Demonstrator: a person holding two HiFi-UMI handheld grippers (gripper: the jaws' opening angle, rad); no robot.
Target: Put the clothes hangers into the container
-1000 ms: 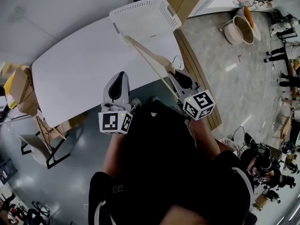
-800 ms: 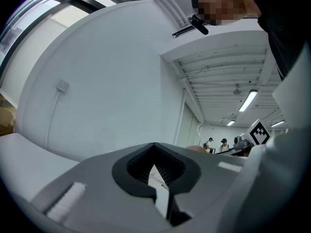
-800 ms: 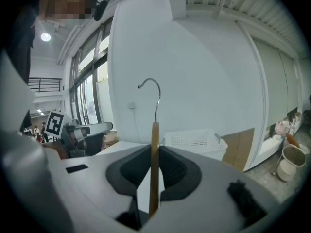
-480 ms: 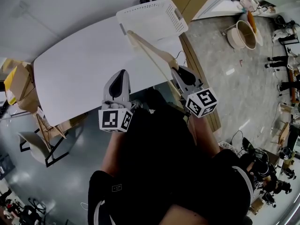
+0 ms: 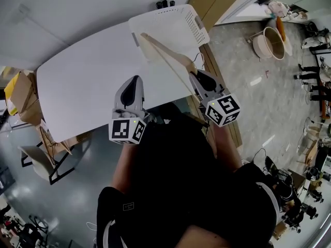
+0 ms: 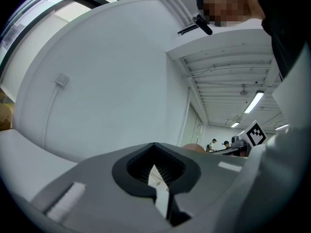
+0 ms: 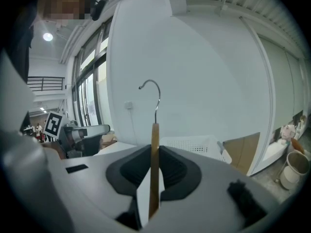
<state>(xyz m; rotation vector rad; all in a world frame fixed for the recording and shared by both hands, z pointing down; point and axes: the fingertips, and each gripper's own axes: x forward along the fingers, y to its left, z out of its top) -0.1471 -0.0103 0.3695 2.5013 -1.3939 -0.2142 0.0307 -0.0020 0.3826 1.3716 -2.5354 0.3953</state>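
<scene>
One wooden hanger (image 5: 166, 60), clamped edge-on in the right gripper (image 5: 195, 76), far end at the near rim of the white perforated container (image 5: 155, 13), hook indistinct from above, left gripper (image 5: 133, 81) closed and empty, well short of the container, container floor partly hidden by the hanger.

The person is holding both forearms forward from the body, elbows bent, a tool in each hand. The left forearm (image 5: 123, 165) is carrying the left tool (image 5: 135, 79) about level, its marker cube (image 5: 126, 130) sitting nearest the chest; its jaws are lying together with nothing between them. The right forearm (image 5: 225, 148) is reaching a little further out, and the right tool (image 5: 195, 75) is tipping slightly downward. Its jaws are pressing on the wooden hanger (image 7: 154, 171), gripping it edge-on between the pads. The two tools are staying well apart, side by side.
</scene>
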